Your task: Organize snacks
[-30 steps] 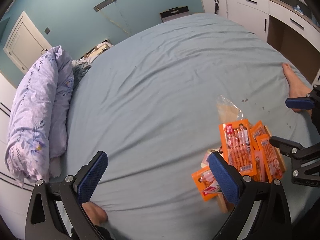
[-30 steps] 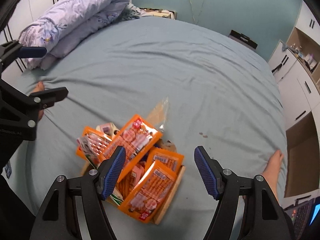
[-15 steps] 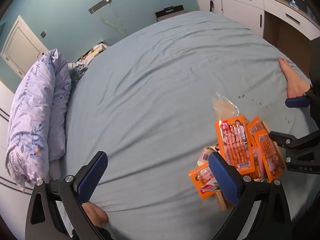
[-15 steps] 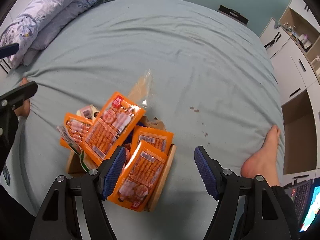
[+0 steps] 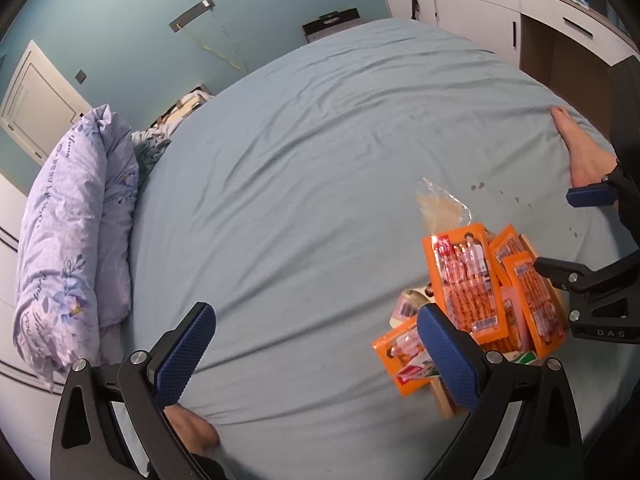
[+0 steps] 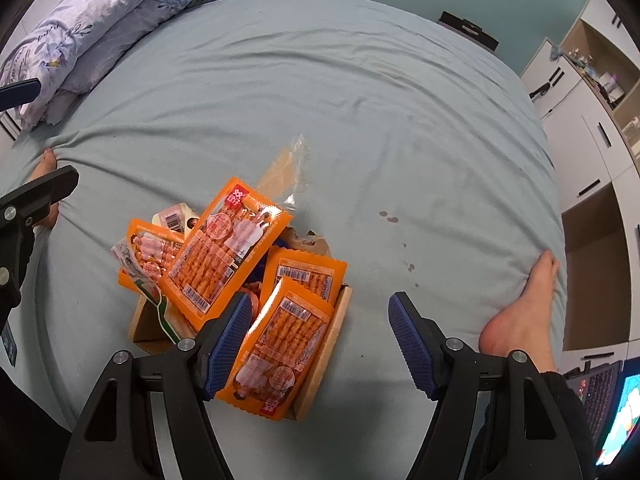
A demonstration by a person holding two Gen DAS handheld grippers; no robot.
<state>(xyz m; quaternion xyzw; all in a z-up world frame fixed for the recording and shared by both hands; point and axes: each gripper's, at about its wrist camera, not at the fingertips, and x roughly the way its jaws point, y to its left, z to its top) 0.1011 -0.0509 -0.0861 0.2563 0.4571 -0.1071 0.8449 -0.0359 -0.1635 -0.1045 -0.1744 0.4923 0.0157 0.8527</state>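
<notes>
Several orange snack packets (image 6: 224, 256) (image 5: 468, 276) lie heaped in and over a shallow cardboard box (image 6: 320, 352) on the blue bed sheet. A small pale packet (image 6: 178, 218) and a clear crumpled bag (image 6: 286, 172) lie at the heap's far edge. My right gripper (image 6: 320, 340) hangs open just above the box's near right corner, its left finger over the nearest orange packet (image 6: 280, 344), holding nothing. My left gripper (image 5: 312, 352) stands open over bare sheet left of the heap, its right finger (image 5: 448, 356) overlapping the lowest orange packet (image 5: 400, 356).
A folded lilac duvet (image 5: 72, 232) lies along the bed's left side. A person's bare feet (image 6: 520, 316) (image 5: 192, 432) rest on the sheet on either side of the heap. White cabinets (image 5: 500, 12) stand beyond the bed. A laptop (image 6: 600, 408) glows at the lower right.
The right wrist view has tipped down and come nearer the snack heap, which now sits higher and larger in it. The left wrist view has barely shifted. Both grippers stay open.
</notes>
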